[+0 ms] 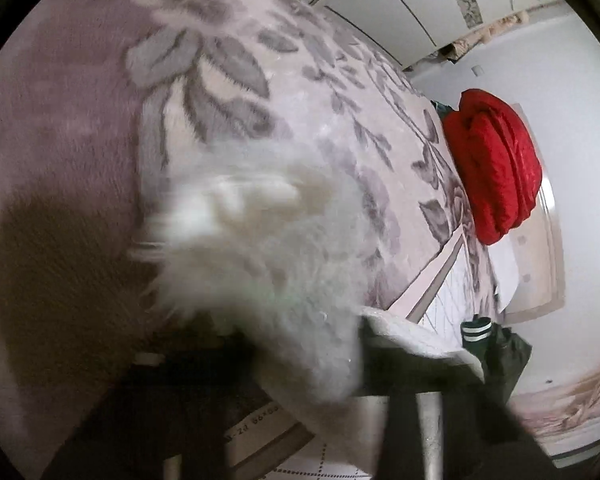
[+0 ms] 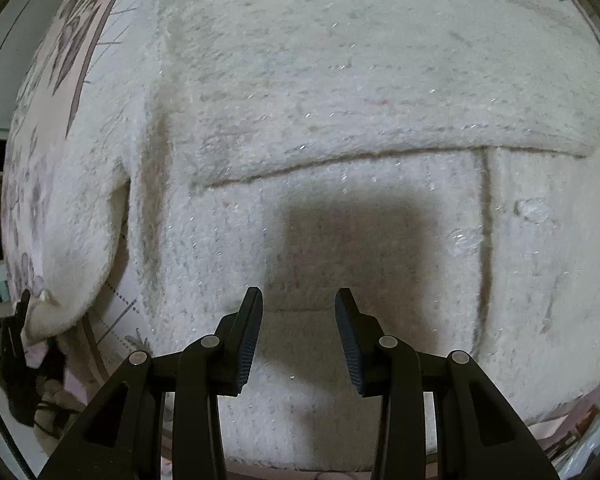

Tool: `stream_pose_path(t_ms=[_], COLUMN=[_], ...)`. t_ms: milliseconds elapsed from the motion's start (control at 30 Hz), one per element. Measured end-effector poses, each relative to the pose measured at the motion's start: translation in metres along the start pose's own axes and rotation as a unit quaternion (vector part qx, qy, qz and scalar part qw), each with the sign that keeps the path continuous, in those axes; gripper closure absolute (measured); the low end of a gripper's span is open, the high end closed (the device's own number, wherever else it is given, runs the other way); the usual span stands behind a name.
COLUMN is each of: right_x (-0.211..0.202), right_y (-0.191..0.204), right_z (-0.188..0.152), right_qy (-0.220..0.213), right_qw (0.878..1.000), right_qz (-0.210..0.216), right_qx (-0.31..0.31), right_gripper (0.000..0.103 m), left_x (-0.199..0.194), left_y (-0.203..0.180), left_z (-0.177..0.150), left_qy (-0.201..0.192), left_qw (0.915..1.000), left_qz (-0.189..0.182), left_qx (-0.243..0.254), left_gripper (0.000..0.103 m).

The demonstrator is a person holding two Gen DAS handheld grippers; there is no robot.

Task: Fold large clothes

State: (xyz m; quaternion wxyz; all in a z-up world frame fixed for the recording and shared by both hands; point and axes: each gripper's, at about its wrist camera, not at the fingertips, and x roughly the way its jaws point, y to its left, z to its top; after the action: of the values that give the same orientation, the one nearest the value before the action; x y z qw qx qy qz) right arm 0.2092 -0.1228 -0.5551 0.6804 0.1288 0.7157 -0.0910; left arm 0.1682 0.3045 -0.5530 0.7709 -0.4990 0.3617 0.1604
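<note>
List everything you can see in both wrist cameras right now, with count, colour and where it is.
Fluffy white knit sweater: one, off-white, spread flat on the bed under the right gripper; a blurred bunch of it fills the left view's lower middle.
Floral plush blanket: one, pale pink with grey flowers and leaves, covering the bed.
Folded red garment: one, bright red, at the bed's far edge.
Dark green garment with white stripes: one, lower right of the left view.
Right gripper: one, black, open, above the sweater.
Left gripper: one, black, shut on the sweater's fluffy fabric; fingers mostly hidden.
</note>
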Motion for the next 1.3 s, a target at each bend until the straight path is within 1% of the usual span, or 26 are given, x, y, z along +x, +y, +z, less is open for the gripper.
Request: stream_pose_path(t_ms=[33, 100, 133, 167, 200, 267, 333, 400, 467, 567, 600, 667, 733, 767, 833, 900, 933, 967, 1033, 1100, 1133, 1200, 1267, 1300], right_x=[-0.002, -0.011, -0.015, -0.021, -0.025, -0.028, -0.030, -0.031, -0.034, -0.042, -0.046, -0.054, -0.064, -0.068, -0.073, -0.080, -0.082, -0.084, -0.087, -0.089, -0.089, -0.088, -0.086, -0.085], right_y=[0.002, 0.003, 0.003, 0.003, 0.005, 0.006, 0.004, -0.001, -0.009, -0.030, -0.037, -0.060, -0.091, -0.107, -0.142, -0.178, -0.196, -0.211, -0.244, -0.276, -0.297, -0.322, -0.351, -0.364], right_z=[0.000, 0.005, 0.007, 0.011, 0.015, 0.022, 0.029, 0.037, 0.042, 0.046, 0.046, 0.044, 0.042, 0.041, 0.040, 0.039, 0.038, 0.037, 0.035, 0.029, 0.026, 0.021, 0.014, 0.011], right_qy=[-0.007, -0.044, -0.058, -0.078, -0.095, -0.113, -0.121, -0.127, -0.126, -0.121, -0.121, -0.118, -0.115, -0.114, -0.109, -0.105, -0.104, -0.104, -0.100, -0.096, -0.092, -0.087, -0.078, -0.072], right_qw=[1.000, 0.994, 0.991, 0.987, 0.983, 0.977, 0.975, 0.975, 0.979, 0.985, 0.986, 0.988, 0.988, 0.988, 0.988, 0.987, 0.987, 0.986, 0.986, 0.984, 0.984, 0.984, 0.983, 0.983], right_qz=[-0.020, -0.098, -0.116, -0.135, -0.156, -0.178, -0.182, -0.176, -0.158, -0.124, -0.119, -0.103, -0.096, -0.093, -0.089, -0.086, -0.084, -0.082, -0.075, -0.072, -0.066, -0.054, -0.038, -0.023], right_qx=[-0.004, -0.015, -0.018, -0.024, -0.033, -0.044, -0.046, -0.039, -0.025, 0.000, 0.003, 0.016, 0.032, 0.041, 0.060, 0.080, 0.091, 0.099, 0.114, 0.128, 0.137, 0.148, 0.160, 0.169], right_gripper=[0.063, 0.051, 0.033, 0.023, 0.022, 0.022, 0.022, 0.021, 0.020, 0.021, 0.021, 0.021, 0.020, 0.020, 0.020, 0.020, 0.020, 0.020, 0.020, 0.020, 0.020, 0.020, 0.020, 0.020], left_x=[-0.003, -0.005, -0.008, -0.015, -0.018, -0.030, -0.036, -0.044, -0.047, -0.050, -0.048, -0.039, -0.027, -0.020, -0.007, 0.010, 0.018, 0.029, 0.043, 0.058, 0.065, 0.086, 0.108, 0.115], left_y=[-0.003, -0.016, -0.023, -0.034, -0.044, -0.072, -0.101, -0.135, -0.172, -0.228, -0.247, -0.279, -0.315, -0.337, -0.368, -0.396, -0.406, -0.418, -0.430, -0.437, -0.438, -0.437, -0.432, -0.431], left_z=[0.001, 0.007, 0.009, 0.011, 0.014, 0.017, 0.019, 0.016, 0.008, -0.021, -0.036, -0.064, -0.103, -0.131, -0.178, -0.230, -0.254, -0.286, -0.329, -0.377, -0.395, -0.435, -0.460, -0.466], left_qy=[-0.004, -0.016, -0.019, -0.025, -0.031, -0.040, -0.049, -0.049, -0.043, -0.029, -0.019, 0.004, 0.033, 0.053, 0.084, 0.124, 0.141, 0.165, 0.193, 0.222, 0.235, 0.276, 0.316, 0.326], left_qw=[1.0000, 0.9996, 0.9993, 0.9986, 0.9978, 0.9943, 0.9896, 0.9819, 0.9717, 0.9521, 0.9452, 0.9360, 0.9248, 0.9157, 0.9003, 0.8868, 0.8809, 0.8725, 0.8606, 0.8473, 0.8427, 0.8306, 0.8202, 0.8177], left_qz=[0.005, 0.010, 0.010, 0.004, 0.002, -0.003, -0.008, -0.016, -0.028, -0.050, -0.062, -0.083, -0.111, -0.128, -0.150, -0.174, -0.180, -0.187, -0.193, -0.188, -0.181, -0.144, -0.094, -0.077], left_qx=[0.007, 0.023, 0.031, 0.046, 0.059, 0.099, 0.135, 0.182, 0.230, 0.300, 0.320, 0.342, 0.362, 0.377, 0.400, 0.410, 0.414, 0.420, 0.430, 0.445, 0.449, 0.462, 0.467, 0.468], left_gripper=[0.091, 0.091, 0.092, 0.092, 0.092, 0.092, 0.092, 0.092, 0.092, 0.092, 0.092, 0.092, 0.092, 0.092, 0.092, 0.092, 0.092, 0.092, 0.092, 0.092, 0.092, 0.090, 0.087, 0.084])
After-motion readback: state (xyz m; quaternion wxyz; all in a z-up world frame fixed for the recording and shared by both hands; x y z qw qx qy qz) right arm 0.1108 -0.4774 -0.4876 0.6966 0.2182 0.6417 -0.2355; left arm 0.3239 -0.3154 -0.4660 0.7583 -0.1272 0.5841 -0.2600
